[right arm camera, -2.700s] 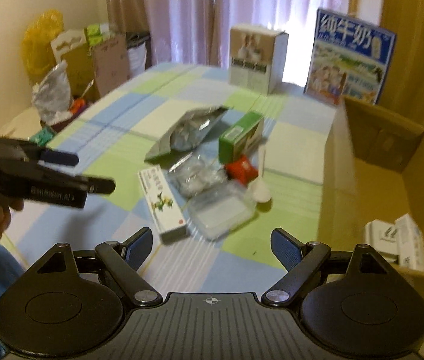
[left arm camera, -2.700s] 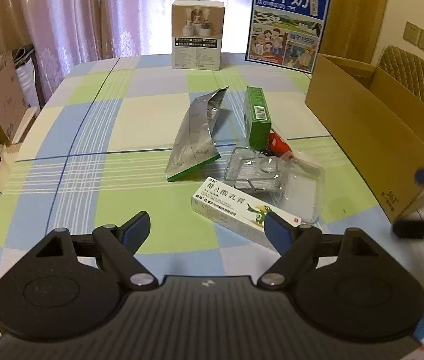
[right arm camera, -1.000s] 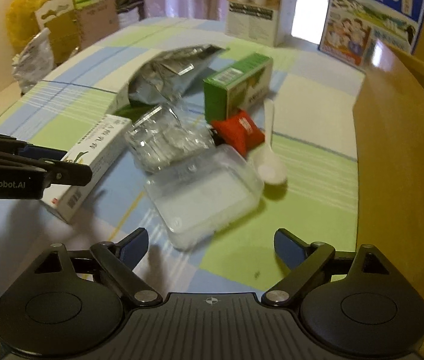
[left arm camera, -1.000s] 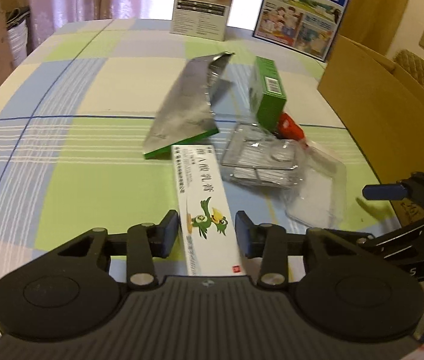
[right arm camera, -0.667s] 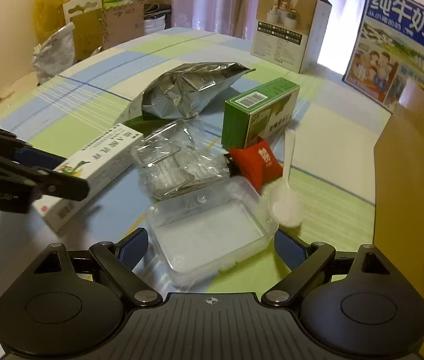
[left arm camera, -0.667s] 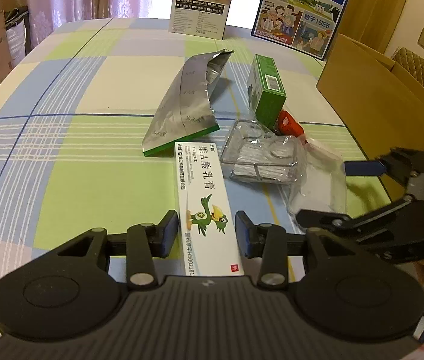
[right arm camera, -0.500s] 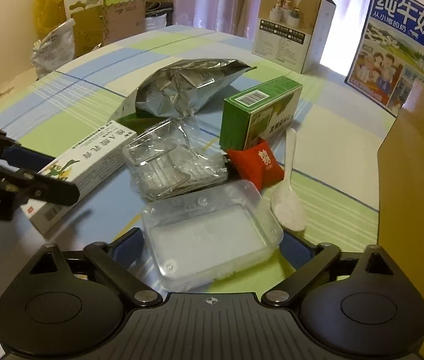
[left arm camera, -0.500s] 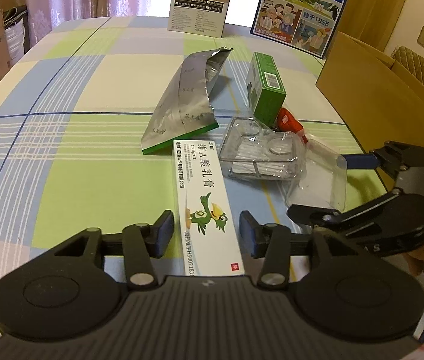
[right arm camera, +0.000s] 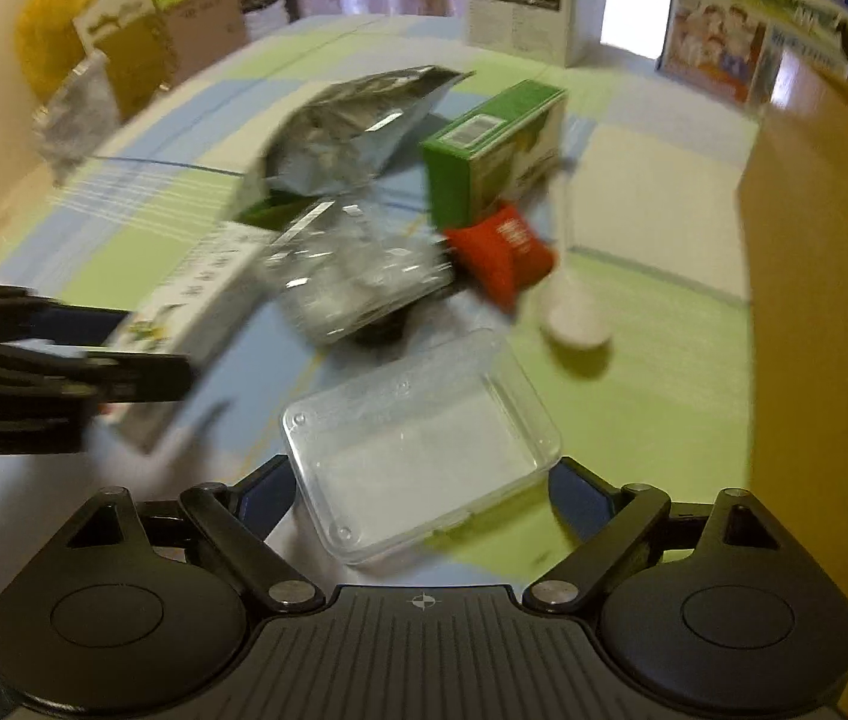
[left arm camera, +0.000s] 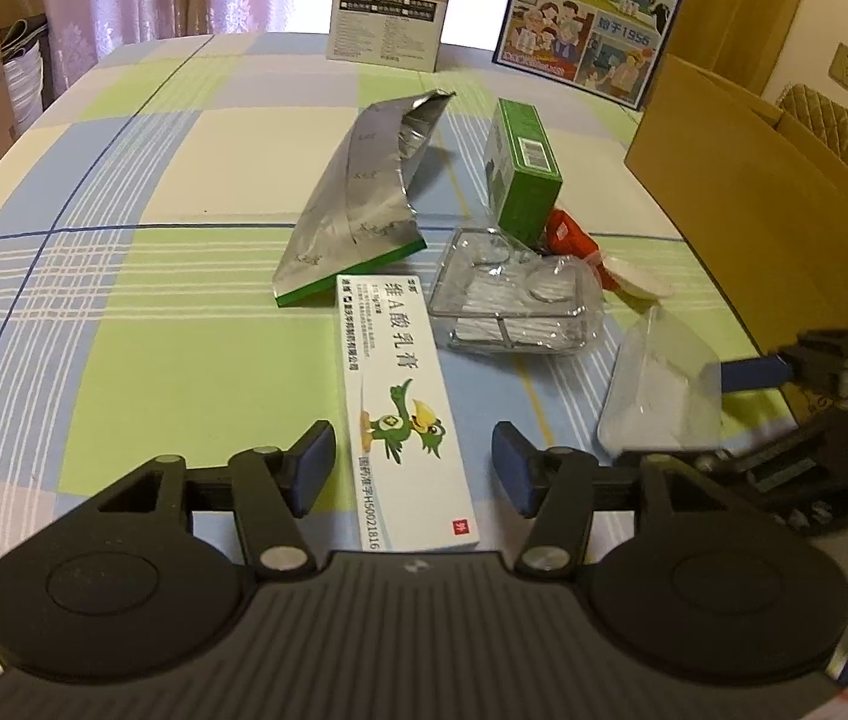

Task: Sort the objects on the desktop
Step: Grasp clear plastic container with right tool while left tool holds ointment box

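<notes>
Now the left hand-held gripper (left arm camera: 412, 468) has let go of the white box (left arm camera: 403, 408), fingers wide; the right hand-held gripper (right arm camera: 421, 495) clamps the clear plastic case (right arm camera: 424, 450) above the checked tabletop (left arm camera: 184, 360).

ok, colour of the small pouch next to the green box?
Red, with pale print on it. The pouch shows best in the right wrist view, leaning against the green box.

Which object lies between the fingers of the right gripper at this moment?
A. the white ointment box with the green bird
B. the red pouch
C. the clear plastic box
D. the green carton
C: in the right wrist view the clear plastic box sits between the two fingers of the right gripper, which close on its sides, while the other three objects lie farther away on the table.
</notes>
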The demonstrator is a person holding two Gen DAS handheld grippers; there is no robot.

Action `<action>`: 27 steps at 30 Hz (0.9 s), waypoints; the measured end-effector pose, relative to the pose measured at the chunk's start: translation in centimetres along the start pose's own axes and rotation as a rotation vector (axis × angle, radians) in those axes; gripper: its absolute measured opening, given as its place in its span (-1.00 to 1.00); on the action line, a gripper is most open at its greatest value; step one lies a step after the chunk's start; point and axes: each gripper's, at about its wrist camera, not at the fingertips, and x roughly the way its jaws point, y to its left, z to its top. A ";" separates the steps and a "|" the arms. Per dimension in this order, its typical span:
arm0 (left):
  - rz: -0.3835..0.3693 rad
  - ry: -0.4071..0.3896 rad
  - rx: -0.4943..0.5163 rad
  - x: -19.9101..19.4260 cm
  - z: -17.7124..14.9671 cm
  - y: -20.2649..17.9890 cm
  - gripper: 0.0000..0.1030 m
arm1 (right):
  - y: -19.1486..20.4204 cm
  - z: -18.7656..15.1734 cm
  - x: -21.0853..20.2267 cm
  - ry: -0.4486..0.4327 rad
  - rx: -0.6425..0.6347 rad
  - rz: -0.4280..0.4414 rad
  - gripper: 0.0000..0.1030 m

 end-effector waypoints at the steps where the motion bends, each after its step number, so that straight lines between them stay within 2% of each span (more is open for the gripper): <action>1: 0.002 0.004 0.006 0.1 0.0 -0.1 0.02 | 0.2 -0.1 -0.2 0.002 0.000 0.015 0.71; 9: 0.012 0.004 -0.010 0.3 0.0 0.4 0.01 | 1.5 -0.6 -0.3 -0.042 -0.143 -0.029 0.76; 11: 0.015 0.009 -0.014 0.4 0.1 0.5 -0.05 | 1.5 -0.6 0.0 -0.049 -0.166 -0.027 0.77; 14: 0.012 0.016 -0.016 0.5 0.0 0.6 -0.25 | 1.6 -0.8 0.7 -0.035 -0.212 -0.004 0.78; 16: 0.011 0.012 -0.017 0.4 0.0 0.7 -0.29 | 1.6 -0.8 0.8 -0.043 -0.232 0.010 0.78; 18: 0.016 0.008 -0.015 0.2 0.0 0.7 -0.31 | 1.4 -0.8 0.9 -0.032 -0.213 0.021 0.78; 20: 0.020 0.007 -0.013 0.2 0.0 0.7 -0.31 | 1.0 -0.5 0.6 -0.022 -0.160 0.034 0.67; 22: 0.028 0.009 -0.006 0.3 0.1 0.6 -0.31 | 0.5 -0.3 0.2 -0.033 -0.102 0.044 0.66; 24: 0.053 0.003 0.020 0.4 0.3 0.3 -0.21 | 0.3 -0.1 0.0 -0.039 -0.086 0.035 0.66; 27: 0.064 -0.004 0.031 0.6 0.6 0.1 -0.19 | 0.3 0.0 0.0 -0.046 -0.087 0.025 0.66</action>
